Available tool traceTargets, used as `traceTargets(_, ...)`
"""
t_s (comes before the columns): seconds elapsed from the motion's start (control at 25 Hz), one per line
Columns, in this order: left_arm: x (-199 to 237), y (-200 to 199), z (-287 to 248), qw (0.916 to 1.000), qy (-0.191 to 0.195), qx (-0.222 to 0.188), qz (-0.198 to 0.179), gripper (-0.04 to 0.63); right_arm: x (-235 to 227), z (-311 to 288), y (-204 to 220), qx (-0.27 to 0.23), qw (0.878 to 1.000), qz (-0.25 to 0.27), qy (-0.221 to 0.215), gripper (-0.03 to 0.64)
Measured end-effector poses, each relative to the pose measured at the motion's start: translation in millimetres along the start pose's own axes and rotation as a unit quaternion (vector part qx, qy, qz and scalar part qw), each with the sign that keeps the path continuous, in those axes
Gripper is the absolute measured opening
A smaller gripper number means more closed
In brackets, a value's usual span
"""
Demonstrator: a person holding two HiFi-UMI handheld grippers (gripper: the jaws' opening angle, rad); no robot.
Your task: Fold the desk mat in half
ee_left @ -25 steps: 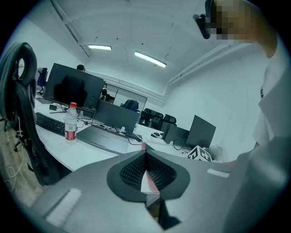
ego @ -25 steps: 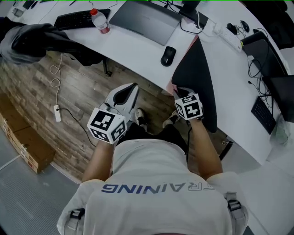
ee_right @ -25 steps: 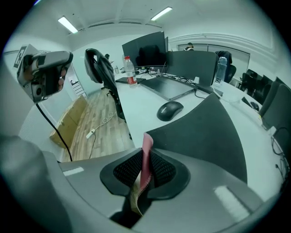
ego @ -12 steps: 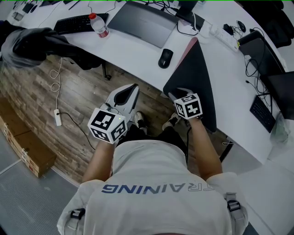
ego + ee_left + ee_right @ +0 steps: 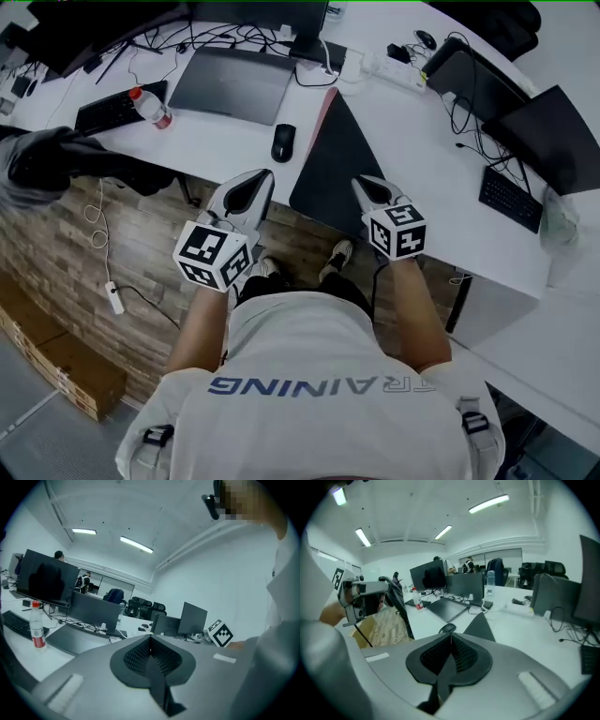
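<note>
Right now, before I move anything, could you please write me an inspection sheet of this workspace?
Surface: white curved desk, crowded along the back.
Job's things: dark desk mat lies on the desk and reaches its near edge. A pink edge shows on its left side. Whether it is folded, I cannot tell.
Clutter: mouse, water bottle, closed grey laptop, keyboard, dark laptop.
Grippers: left gripper shut and empty, left of the mat. Right gripper has just closed its jaws with nothing between them, above the mat's near edge.
Cables: power strip with several cords; white cord on the floor.
Surroundings: wooden floor, cardboard box, dark clothing.
</note>
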State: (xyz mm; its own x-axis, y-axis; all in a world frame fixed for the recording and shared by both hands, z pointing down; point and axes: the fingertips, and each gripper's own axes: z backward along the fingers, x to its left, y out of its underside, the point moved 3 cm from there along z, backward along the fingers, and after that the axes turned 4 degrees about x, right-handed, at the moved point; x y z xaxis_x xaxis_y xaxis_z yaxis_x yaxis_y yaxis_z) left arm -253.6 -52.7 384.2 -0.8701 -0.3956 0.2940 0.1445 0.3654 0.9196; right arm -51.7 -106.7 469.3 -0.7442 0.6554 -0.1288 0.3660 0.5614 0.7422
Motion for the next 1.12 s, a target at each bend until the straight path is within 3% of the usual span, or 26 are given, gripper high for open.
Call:
traceTargets(0.2,-31.4,-32.0,-36.9,0.9982,0.046,-0.014,-0.035,0.0,-45.0,65.9,-31.0,-0.102,0.992,-0.021,0.064,0.014)
traceTargets(0.56,-89.1,-83.9,-83.8,0.9897,0.108,-0.038,-0.087,0.0,-92.4,186.5,-62.5,-0.255,0.951,-0.052,0.166,0.012)
traceTargets(0.8,-113.8,-98.4,-99.7,0.9843,0.133,-0.043,-0.108,0.0,-108.8,217.8,-66.6,-0.289,0.935,-0.07,0.193,0.012)
traceTargets(0.96,-122.3,-95.4,-103.4,0.9831,0.142,-0.04,-0.108,0.0,-110.8,224.4,-67.4,-0.281,0.934,-0.049,0.216,0.015)
traceTargets(1.12,-124.0,-92.5,-104.1,0.9836,0.143,-0.04,-0.102,0.0,-110.6,224.5,-68.7,-0.283,0.935,-0.049,0.21,0.015)
